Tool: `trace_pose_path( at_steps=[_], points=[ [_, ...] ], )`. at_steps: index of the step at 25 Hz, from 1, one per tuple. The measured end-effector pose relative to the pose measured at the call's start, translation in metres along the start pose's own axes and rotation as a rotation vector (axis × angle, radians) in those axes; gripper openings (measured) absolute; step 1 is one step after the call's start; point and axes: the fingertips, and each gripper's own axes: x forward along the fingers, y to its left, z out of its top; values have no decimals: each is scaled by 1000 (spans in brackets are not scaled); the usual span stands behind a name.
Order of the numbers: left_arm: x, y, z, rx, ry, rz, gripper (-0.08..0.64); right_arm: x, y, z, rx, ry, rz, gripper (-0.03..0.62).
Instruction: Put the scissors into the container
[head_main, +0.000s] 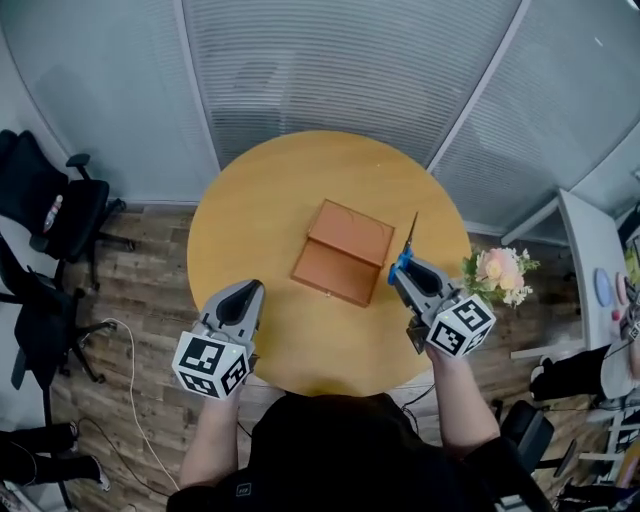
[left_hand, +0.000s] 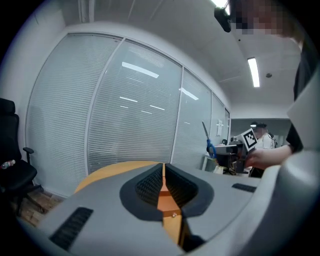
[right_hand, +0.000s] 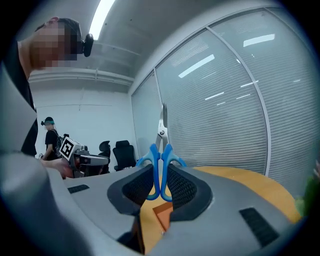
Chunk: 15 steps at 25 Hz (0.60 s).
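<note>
Blue-handled scissors stand between my right gripper's jaws, blades closed and pointing away from me. The pads press on the handles. In the head view the scissors reach from the right gripper toward the table's far right, just right of the container. The container is a brown wooden box lying opened flat at the middle of the round table. My left gripper hovers at the table's near left, shut with nothing in it; its jaws meet with only the orange box behind them.
Black office chairs stand on the floor to the left. A bunch of pale flowers sits past the table's right edge beside a white desk. Glass walls with blinds curve behind the table.
</note>
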Motion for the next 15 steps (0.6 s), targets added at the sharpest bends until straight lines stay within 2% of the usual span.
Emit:
trace_pose_path(
  at_steps=[7,15],
  points=[
    [26,21,-18,-56,28,6,26,56,-14,-50,12,170,39,100],
    [47,15,-38,-86,76,21,26,98,-38,-128,-10,380,94,100]
  ],
)
